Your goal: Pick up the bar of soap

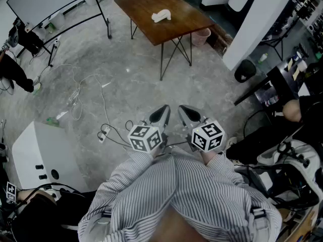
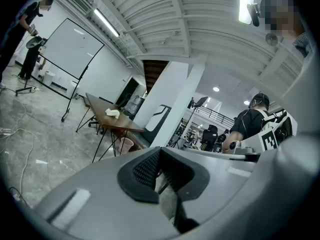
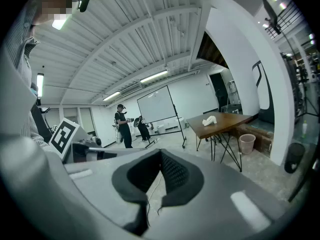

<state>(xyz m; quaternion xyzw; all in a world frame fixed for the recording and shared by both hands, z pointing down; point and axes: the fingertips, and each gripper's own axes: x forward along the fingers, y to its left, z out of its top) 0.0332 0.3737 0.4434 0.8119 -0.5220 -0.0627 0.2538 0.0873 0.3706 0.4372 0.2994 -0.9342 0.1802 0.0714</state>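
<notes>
Far ahead on the wooden surface [image 1: 177, 20], the pale bar of soap [image 1: 161, 16] lies well apart from the left gripper [image 1: 160, 114] and right gripper [image 1: 187, 113], both with fingers closed on nothing, so the sensible course is to walk up first, then part 1 pair squarely over it.

White bar of soap [image 1: 161, 16], brown table [image 1: 146, 4], grey floor [image 1: 126, 69], grey-white striped shirt [image 1: 166, 195].

No legible words, brands or numbers. Black-and-white square code markers only: on the cubes of the left gripper [image 1: 165, 109] and right gripper [image 1: 182, 109], and a small tag [image 1: 11, 192], lower left.
</notes>
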